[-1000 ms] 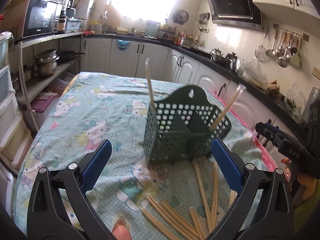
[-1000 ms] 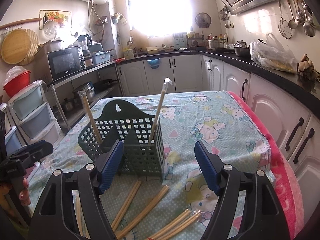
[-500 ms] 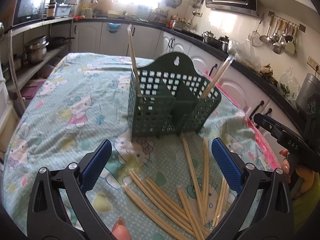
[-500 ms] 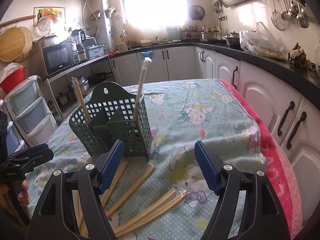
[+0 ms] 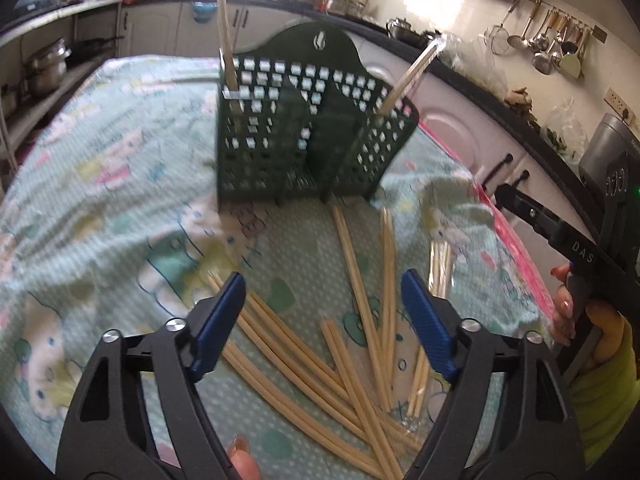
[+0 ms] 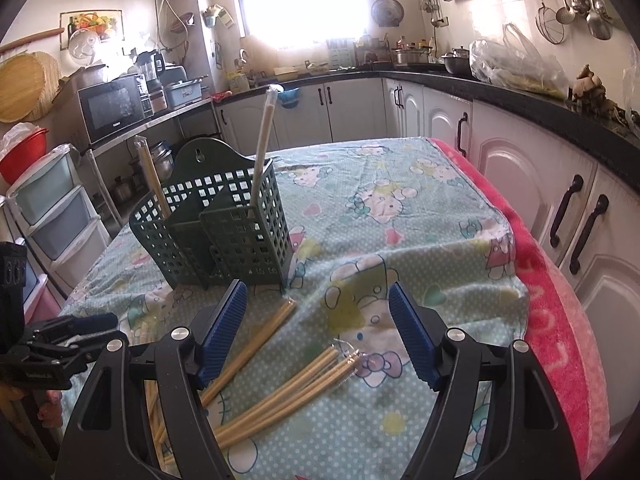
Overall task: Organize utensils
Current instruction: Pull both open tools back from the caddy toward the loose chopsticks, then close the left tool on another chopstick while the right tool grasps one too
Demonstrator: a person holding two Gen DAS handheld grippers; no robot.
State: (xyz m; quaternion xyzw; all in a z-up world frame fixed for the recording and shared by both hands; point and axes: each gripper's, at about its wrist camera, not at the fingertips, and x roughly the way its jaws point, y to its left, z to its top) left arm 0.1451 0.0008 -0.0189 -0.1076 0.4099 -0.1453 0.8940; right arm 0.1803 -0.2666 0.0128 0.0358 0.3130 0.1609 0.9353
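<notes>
- Green perforated caddy (image 5: 304, 128) standing upright on the cartoon-print tablecloth (image 5: 100, 184), straight ahead of the left gripper (image 5: 322, 312) and beyond its tips; divided into compartments, with one wrapped pair of chopsticks (image 5: 225, 36) upright at its left end and another (image 5: 412, 72) leaning out to the right.
- Left gripper's jaws apart with nothing pinched, having just been closing in; loose bamboo chopsticks (image 5: 320, 356) fanned out on the cloth below and between the blue pads (image 5: 218, 320) (picture blurred, so contact not clear).
- Right of those, more chopsticks (image 5: 386, 272) lying lengthwise toward the caddy's foot.
- Right gripper (image 6: 318, 330) spread wide and empty, caddy (image 6: 224, 224) ahead and slightly left of it.
- Bundle of chopsticks (image 6: 288, 388) on the cloth just below its span, another pair (image 6: 256, 344) under its left pad.
- Pink towel (image 6: 560, 320) along the table edge to its far right.
</notes>
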